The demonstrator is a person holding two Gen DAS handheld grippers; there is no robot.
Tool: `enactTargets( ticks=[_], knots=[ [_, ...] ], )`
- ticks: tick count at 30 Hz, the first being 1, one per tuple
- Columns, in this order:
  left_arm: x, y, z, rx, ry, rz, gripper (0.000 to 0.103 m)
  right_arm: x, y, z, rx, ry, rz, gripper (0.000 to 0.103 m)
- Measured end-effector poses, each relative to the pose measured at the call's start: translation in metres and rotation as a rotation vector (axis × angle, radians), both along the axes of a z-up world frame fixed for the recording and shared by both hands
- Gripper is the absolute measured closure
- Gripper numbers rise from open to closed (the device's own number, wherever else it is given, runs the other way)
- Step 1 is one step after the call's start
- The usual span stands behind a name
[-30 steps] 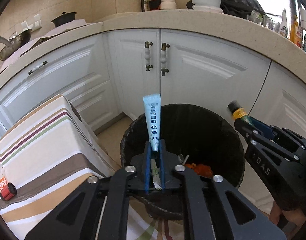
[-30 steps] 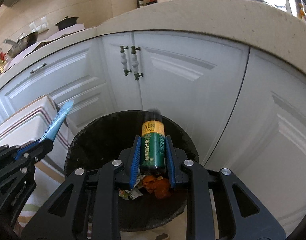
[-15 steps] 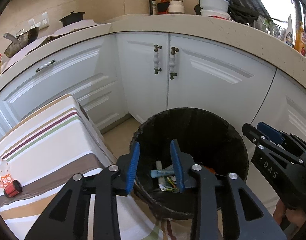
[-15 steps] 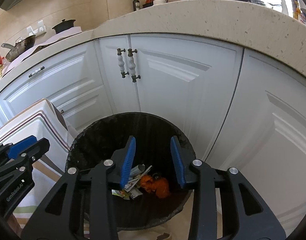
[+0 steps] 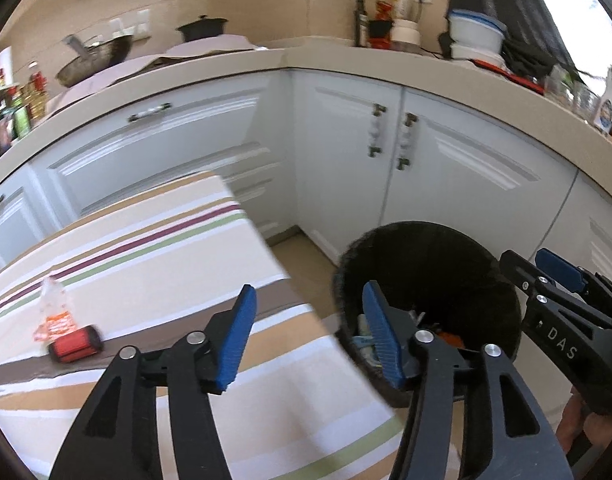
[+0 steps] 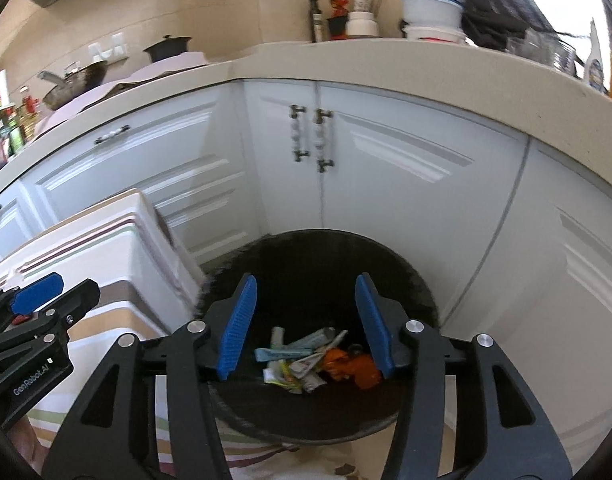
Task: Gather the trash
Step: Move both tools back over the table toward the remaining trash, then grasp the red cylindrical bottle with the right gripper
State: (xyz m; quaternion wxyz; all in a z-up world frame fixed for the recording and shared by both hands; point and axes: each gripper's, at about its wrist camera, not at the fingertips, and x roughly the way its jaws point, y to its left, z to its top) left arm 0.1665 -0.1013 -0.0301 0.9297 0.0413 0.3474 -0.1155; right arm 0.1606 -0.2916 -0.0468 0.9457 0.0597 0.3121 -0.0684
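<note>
1. Nothing is held: the left gripper [image 5: 307, 334] and right gripper [image 6: 306, 326] are seen spreading, empty.
2. Dropped trash [image 6: 306, 356] lies low-centre in the black bin [image 6: 419, 292].
3. Next, the red-capped wrapper [image 5: 64, 332], lower left on the striped tablecloth [image 5: 158, 256], is probably to be grasped.

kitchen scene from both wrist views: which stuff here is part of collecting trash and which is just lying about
Part of the job:
- black trash bin holding wrappers and orange scraps
- red-capped crumpled bottle on the striped tablecloth
- left tongs and right tongs, both opening, nothing between them

Just lying about:
- wok
- black pot
- white bowls
- countertop bottles
</note>
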Motion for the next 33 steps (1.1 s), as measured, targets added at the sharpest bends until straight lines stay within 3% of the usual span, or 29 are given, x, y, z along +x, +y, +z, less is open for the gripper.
enactTargets(
  ticks=[14, 24, 33],
  knots=[
    [-0.041, 0.144, 0.013, 0.01, -0.031, 0.283, 0.035, 0.004, 0.131, 0.016, 0.004, -0.009, 0.298, 0.041],
    [-0.066, 0.244, 0.004, 0.019, -0.01, 0.518, 0.033, 0.008, 0.245, 0.005, 0.023, 0.06, 0.53, 0.036],
    [-0.079, 0.303, -0.008, 0.0, 0.016, 0.632, 0.033, 0.019, 0.31, -0.005, 0.0, 0.122, 0.585, 0.019]
  ],
)
